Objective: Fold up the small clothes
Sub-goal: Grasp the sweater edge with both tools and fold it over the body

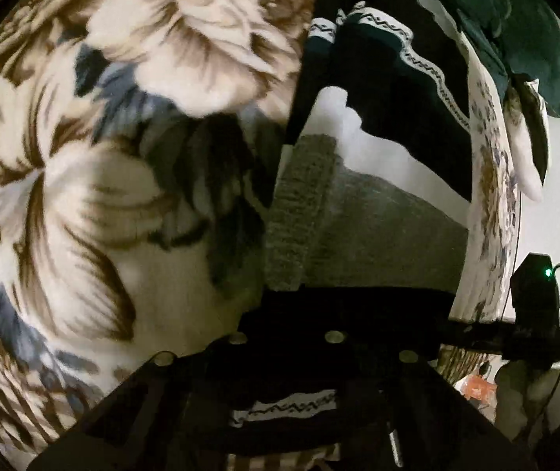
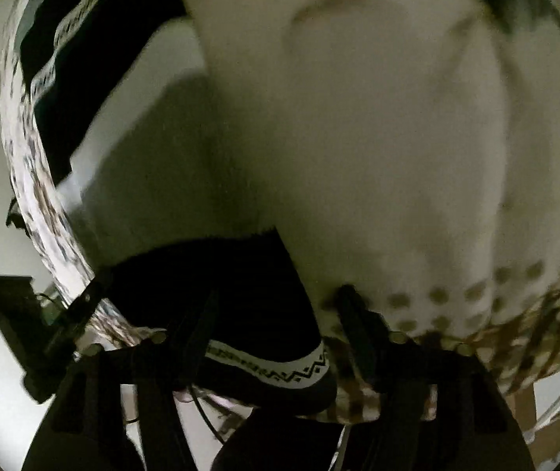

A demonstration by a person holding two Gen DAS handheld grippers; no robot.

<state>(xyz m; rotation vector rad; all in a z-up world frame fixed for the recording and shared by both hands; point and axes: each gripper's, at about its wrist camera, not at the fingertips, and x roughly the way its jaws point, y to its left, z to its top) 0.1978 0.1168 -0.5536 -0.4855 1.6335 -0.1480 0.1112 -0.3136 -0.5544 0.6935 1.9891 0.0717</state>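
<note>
Left claw: the left gripper [image 1: 288, 353] has its jaws together, clamped on the black garment [image 1: 284, 408]. The garment's white zigzag trim shows between the dark fingers.
Right claw: the right gripper [image 2: 280, 325] has its fingers partly apart, with the same black garment [image 2: 264, 314] bunched between them. The blur hides whether the pads bite the cloth.
Garment, place: it hangs across both claws at the near edge of the floral blanket [image 1: 84, 157], partly over that edge.
Garment, axis: the trimmed hem [image 2: 280, 371] runs left to right between the right fingers and rises slightly to the right. The body stretches away from the claws to the far left, so the long axis likely runs near to far.
Beyond: a grey knit piece [image 1: 358, 227] lies just past the left claw, then a white piece [image 1: 378, 157]. Farther off is more trimmed black cloth [image 1: 378, 78], and whether it belongs to the held garment is unclear.
Far right: a dark green cloth [image 1: 515, 19] is heaped well apart from the claws.
Step, judged: carrying the hem over for a fold.
Doing it well: the right claw should have a sure grip before any pull. Both claws should stay level so the hem is straight, and the hem should come down square on the far edge, clear of the grey knit.
</note>
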